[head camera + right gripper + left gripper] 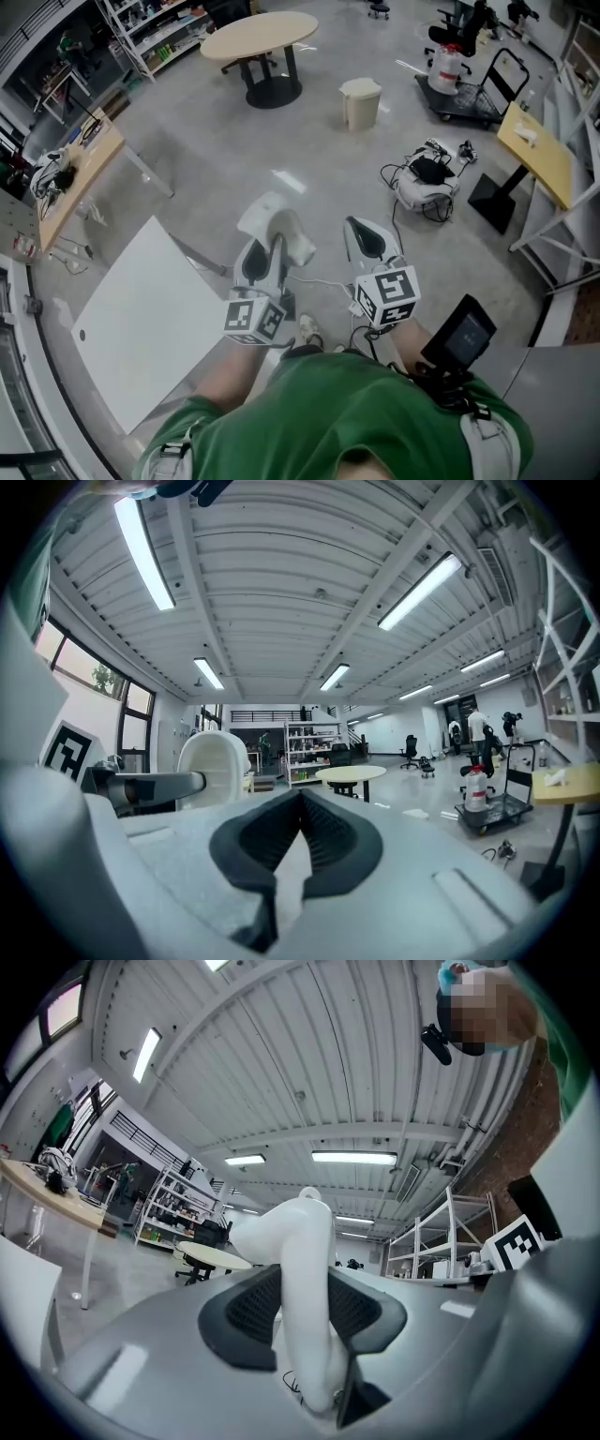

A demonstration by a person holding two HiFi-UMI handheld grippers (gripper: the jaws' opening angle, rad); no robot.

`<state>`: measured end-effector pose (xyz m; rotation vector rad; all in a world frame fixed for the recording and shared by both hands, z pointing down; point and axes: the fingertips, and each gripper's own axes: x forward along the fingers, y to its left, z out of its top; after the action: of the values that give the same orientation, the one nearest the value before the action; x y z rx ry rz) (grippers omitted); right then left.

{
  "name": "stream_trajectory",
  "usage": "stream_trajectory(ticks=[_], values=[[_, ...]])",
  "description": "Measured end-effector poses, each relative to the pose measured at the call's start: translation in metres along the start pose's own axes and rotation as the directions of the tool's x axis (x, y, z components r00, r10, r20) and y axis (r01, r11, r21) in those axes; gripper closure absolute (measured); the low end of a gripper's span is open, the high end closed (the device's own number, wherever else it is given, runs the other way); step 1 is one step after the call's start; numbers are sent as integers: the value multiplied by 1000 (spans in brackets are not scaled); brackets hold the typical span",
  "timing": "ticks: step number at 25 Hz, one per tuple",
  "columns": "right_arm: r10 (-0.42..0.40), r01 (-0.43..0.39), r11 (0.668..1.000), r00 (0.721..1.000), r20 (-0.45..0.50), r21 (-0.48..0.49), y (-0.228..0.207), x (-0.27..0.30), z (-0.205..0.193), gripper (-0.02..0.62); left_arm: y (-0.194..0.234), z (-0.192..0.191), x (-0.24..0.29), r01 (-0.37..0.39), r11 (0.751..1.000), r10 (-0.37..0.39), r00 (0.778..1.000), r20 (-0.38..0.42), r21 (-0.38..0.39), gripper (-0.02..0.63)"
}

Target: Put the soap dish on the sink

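left gripper (265, 247) pinches the white soap dish (306, 1269), right gripper (368, 240) is pressed together.

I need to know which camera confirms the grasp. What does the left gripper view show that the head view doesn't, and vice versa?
Only the left gripper view: both pads pressed against the soap dish, and the ceiling lights. Only the head view: the white bin and the cart on the floor. Both: the soap dish in the left tool, and the round table.

A big workshop-style lab: polished concrete floor (309, 159), metal shelving racks (155, 33), round table (261, 36), strip-lit corrugated ceiling (309, 583).
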<state>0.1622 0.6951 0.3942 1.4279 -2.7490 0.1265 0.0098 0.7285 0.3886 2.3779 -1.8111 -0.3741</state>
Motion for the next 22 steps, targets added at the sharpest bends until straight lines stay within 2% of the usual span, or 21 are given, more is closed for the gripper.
stream_trajectory(ticks=[11, 22], values=[[38, -37, 998, 999, 27, -44, 19, 96, 22, 594, 71, 19, 50, 1, 1000, -1, 999, 42, 0, 462], [27, -27, 999, 1000, -4, -25, 21, 147, 12, 594, 114, 10, 78, -10, 999, 11, 1000, 25, -36, 462]])
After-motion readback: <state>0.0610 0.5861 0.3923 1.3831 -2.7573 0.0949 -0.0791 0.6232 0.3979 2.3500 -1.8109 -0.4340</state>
